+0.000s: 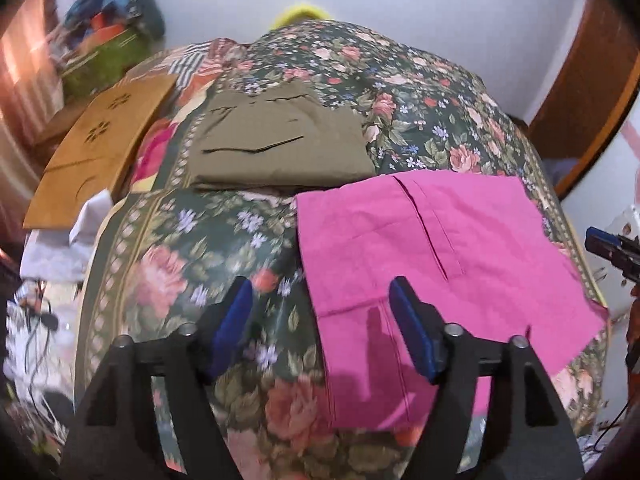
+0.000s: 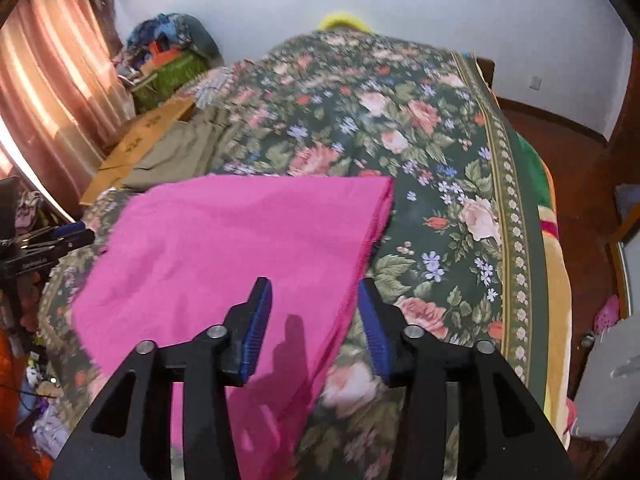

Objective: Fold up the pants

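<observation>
The pink pants (image 1: 432,248) lie folded flat on the floral bedspread (image 1: 192,264), near its front edge. They also show in the right wrist view (image 2: 224,248). My left gripper (image 1: 320,300) is open and empty, hovering over the pants' left edge. My right gripper (image 2: 314,300) is open and empty, hovering over the pants' right edge. The right gripper's tip shows at the right edge of the left wrist view (image 1: 608,248). The left gripper shows at the left edge of the right wrist view (image 2: 60,240).
Folded olive pants (image 1: 280,148) lie further back on the bed. Folded tan pants (image 1: 100,152) lie to their left. A green basket of clothes (image 1: 108,52) stands at the back left. A curtain (image 2: 48,92) hangs on the left. Wooden floor (image 2: 568,152) lies right of the bed.
</observation>
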The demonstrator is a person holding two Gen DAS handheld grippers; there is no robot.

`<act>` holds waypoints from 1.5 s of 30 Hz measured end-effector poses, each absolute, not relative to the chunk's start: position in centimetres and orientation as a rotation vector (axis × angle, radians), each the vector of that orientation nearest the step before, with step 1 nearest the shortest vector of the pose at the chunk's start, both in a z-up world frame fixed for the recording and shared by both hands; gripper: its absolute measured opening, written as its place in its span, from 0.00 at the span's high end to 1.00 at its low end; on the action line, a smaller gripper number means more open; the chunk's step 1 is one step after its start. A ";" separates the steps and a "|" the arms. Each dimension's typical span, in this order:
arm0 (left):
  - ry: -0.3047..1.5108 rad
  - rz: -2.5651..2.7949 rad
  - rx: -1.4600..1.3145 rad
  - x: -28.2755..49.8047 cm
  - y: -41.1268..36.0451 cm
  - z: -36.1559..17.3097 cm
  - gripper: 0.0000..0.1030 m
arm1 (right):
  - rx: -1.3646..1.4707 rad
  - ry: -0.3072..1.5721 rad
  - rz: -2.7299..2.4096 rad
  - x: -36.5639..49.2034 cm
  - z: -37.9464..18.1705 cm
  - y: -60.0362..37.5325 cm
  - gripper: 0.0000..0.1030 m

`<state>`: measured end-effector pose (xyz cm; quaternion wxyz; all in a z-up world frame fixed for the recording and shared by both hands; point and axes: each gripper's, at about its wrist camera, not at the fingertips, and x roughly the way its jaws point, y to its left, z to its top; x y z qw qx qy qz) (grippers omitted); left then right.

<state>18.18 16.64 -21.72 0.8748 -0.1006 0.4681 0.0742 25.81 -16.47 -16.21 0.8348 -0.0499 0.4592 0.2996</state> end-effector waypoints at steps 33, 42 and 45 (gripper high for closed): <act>1.017 -0.127 -0.700 13.4 12.8 -26.4 0.14 | -0.240 0.954 0.784 18.3 -19.1 -9.8 0.53; 1.019 -0.066 -0.807 15.1 15.6 -28.0 0.14 | -0.244 0.961 0.791 18.5 -19.1 -9.7 0.52; 1.031 -0.079 -0.785 15.8 15.0 -28.3 0.07 | -0.244 0.960 0.791 18.5 -19.2 -9.7 0.52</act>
